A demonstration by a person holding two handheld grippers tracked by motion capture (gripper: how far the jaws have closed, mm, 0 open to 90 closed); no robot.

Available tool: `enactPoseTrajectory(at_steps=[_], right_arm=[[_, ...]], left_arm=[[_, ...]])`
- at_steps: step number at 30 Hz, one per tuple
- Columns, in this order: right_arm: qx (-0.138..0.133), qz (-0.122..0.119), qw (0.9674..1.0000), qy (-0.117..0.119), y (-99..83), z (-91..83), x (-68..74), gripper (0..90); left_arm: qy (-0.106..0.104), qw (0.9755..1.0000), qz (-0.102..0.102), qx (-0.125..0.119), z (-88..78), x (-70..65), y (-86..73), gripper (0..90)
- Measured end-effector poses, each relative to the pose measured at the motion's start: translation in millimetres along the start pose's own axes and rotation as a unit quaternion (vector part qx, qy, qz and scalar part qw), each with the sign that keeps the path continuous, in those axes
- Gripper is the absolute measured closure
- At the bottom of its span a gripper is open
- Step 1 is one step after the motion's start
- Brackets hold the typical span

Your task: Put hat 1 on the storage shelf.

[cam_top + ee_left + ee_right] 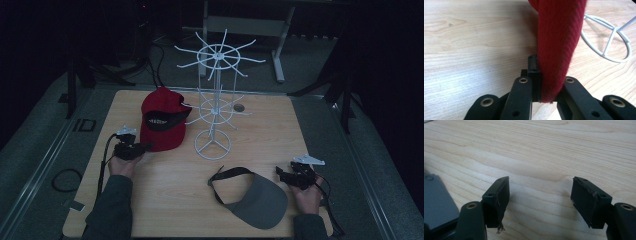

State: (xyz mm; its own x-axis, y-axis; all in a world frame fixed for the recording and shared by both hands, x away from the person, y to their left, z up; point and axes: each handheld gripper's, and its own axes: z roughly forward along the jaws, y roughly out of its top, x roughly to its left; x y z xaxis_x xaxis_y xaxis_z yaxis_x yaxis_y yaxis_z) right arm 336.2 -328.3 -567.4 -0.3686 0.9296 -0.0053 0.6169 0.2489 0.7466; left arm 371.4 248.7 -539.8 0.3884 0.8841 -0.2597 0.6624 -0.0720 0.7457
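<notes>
A red cap (161, 120) lies on the wooden table (165, 200) at the left, beside a white wire rack (214, 100). My left gripper (142, 148) reaches the cap's near edge. In the left gripper view its jaws are shut on a fold of the red cap (560, 42), with the fabric pinched between the pads of my left gripper (549, 82). A grey visor (257, 200) lies at the front right. My right gripper (281, 172) sits just right of the visor, and in its own view my right gripper (540, 195) is open over bare wood with nothing between the jaws.
The rack's round base (614, 42) stands just beyond the held cap, and its wire arms spread wide above the table's middle. The grey visor's edge (436, 202) lies close to the right gripper. A small round hole (239, 107) is in the table behind the rack.
</notes>
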Motion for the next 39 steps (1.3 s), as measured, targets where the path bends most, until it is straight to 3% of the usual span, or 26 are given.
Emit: enactPoseTrajectory(at_steps=[9,39], right_arm=[[0.0,0.0,1.0,0.0,0.0,0.0,0.0,31.2],[0.0,0.0,1.0,0.0,0.0,0.0,0.0,31.1]], left_arm=[[0.011,0.9997,0.003,-0.02,-12.2,-2.5,7.0,85.9],[0.011,0.9957,0.019,-0.09,-53.3,-14.2,32.7,85.8]])
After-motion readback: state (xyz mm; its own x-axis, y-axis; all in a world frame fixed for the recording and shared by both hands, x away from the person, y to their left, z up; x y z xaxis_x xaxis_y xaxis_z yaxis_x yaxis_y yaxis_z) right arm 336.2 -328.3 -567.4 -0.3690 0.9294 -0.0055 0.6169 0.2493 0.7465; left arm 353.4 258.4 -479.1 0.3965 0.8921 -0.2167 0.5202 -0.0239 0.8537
